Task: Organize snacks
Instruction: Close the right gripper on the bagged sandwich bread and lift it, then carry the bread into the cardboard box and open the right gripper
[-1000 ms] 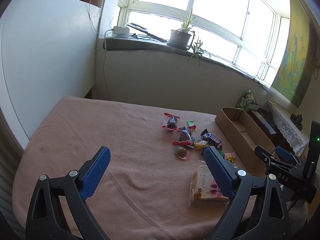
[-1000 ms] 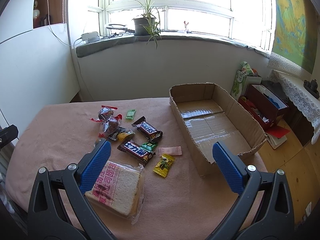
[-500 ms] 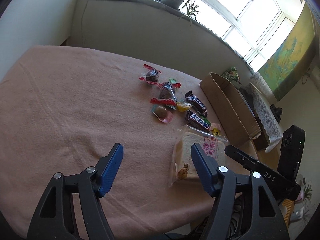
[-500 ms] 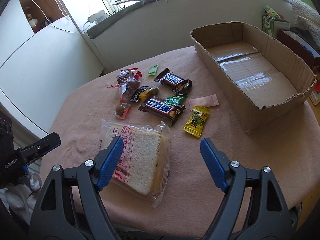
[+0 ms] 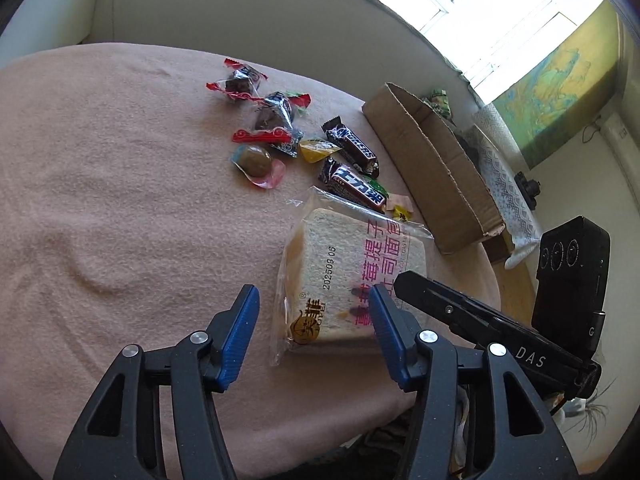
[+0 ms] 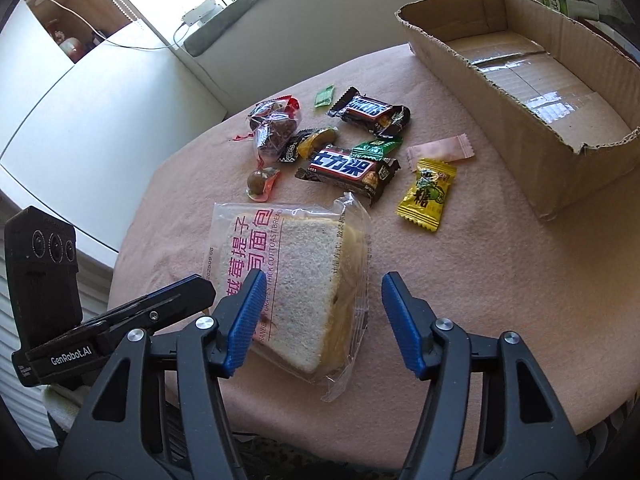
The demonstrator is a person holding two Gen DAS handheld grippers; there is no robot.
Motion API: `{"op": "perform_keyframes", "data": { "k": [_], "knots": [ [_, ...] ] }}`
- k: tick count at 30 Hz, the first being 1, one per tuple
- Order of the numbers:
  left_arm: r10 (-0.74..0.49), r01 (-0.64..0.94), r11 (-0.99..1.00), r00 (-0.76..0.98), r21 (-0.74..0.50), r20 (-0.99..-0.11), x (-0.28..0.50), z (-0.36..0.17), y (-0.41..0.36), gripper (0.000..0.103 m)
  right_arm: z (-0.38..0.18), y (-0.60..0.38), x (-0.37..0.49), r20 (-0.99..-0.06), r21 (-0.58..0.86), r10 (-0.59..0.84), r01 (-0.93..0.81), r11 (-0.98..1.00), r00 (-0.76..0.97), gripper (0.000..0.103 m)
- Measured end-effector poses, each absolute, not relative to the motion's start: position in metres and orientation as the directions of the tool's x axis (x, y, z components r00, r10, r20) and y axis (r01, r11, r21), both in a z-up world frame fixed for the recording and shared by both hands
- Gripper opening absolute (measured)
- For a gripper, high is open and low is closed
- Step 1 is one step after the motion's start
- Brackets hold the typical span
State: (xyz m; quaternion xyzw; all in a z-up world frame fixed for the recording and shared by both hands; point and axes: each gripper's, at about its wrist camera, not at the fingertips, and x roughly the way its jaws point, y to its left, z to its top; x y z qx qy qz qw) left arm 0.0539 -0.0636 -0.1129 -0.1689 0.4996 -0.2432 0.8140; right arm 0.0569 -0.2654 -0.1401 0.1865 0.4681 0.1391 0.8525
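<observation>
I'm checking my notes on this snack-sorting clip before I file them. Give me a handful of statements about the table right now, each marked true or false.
1. The cardboard box already holds two chocolate bars. False: its floor is bare; both bars lie on the cloth.
2. The bagged bread lies flat on the pink tablecloth, nearest the grippers. True.
3. The right gripper is clamped on the bread. False: its jaws stand open, with the bread between them.
4. The yellow candy lies between the bread and the box. True.
5. The left gripper holds a red-wrapped snack. False: it is open and holds nothing.
</observation>
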Motion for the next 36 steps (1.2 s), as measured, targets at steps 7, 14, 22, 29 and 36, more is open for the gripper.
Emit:
{"op": "perform_keyframes", "data": {
  "k": [7,14,22,29,36],
  "knots": [
    [-0.589,0.221,0.807,0.352,-0.547,-0.727,0.056,-0.125,-0.069,0.048,-0.146,-0.263,0.061,-0.74,0.483,0.453,-0.075,0.872,0.498,0.059],
    [-0.569,0.246,0.822,0.367,-0.513,-0.736,0.052,-0.12,-0.077,0.048,-0.144,-0.263,0.06,-0.739,0.482,0.458,-0.087,0.872,0.494,0.056],
    [-0.568,0.262,0.823,0.386,-0.504,-0.727,0.051,-0.112,-0.081,0.048,-0.134,-0.264,0.056,-0.734,0.463,0.445,-0.1,0.88,0.513,0.055],
    [-0.574,0.297,0.819,0.414,-0.491,-0.707,0.051,-0.097,-0.089,0.048,-0.117,-0.272,0.051,-0.713,0.452,0.434,-0.113,0.885,0.55,0.055],
    [-0.592,0.349,0.806,0.438,-0.478,-0.677,0.064,-0.075,-0.112,0.048,-0.091,-0.291,0.053,-0.685,0.436,0.413,-0.117,0.893,0.6,0.055]
  ]
}}
